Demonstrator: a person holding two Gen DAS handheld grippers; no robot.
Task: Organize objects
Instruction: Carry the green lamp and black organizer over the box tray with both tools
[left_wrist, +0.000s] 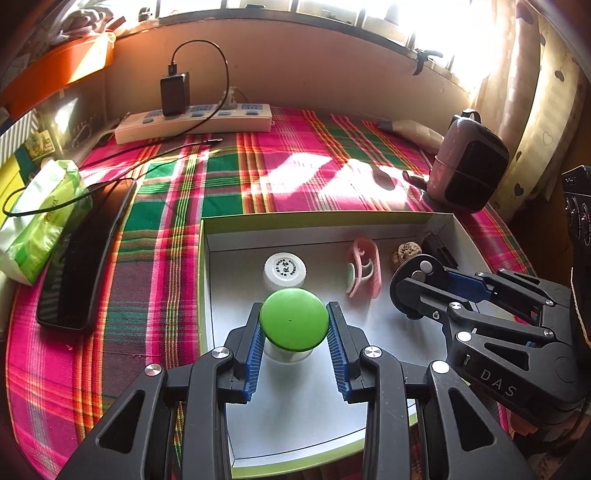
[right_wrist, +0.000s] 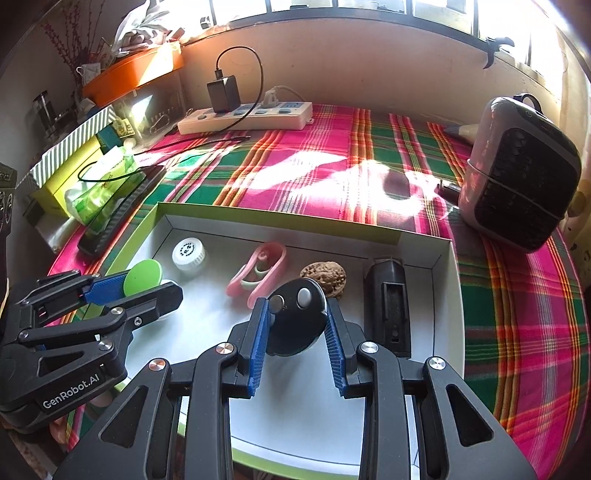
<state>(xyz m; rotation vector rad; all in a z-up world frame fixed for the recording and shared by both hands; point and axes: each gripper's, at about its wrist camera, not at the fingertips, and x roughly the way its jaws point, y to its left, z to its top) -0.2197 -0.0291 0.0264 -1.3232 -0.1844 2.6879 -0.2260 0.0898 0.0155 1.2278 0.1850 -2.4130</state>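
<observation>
A white box (left_wrist: 466, 236) (right_wrist: 448, 258) with a green rim lies on the plaid cloth. My left gripper (left_wrist: 294, 325) (right_wrist: 133, 286) is shut on a green-lidded jar (left_wrist: 294, 319) (right_wrist: 143, 277) over the box's left side. My right gripper (right_wrist: 296, 317) (left_wrist: 417, 275) is shut on a round black disc with two metal buttons (right_wrist: 295, 325) (left_wrist: 419, 273) over the box's middle. Inside the box lie a white-capped bottle (left_wrist: 284, 271) (right_wrist: 189, 254), a pink clip (left_wrist: 364, 271) (right_wrist: 260, 271), a walnut (left_wrist: 405, 252) (right_wrist: 325, 277) and a black rectangular device (right_wrist: 388, 310) (left_wrist: 439, 249).
A black phone (left_wrist: 85, 258) (right_wrist: 122, 210) and a green tissue pack (left_wrist: 40, 218) (right_wrist: 99, 184) lie left of the box. A power strip (left_wrist: 192, 123) (right_wrist: 245, 116) with a charger sits at the back. A pink and black speaker (left_wrist: 467, 164) (right_wrist: 517, 173) stands at right.
</observation>
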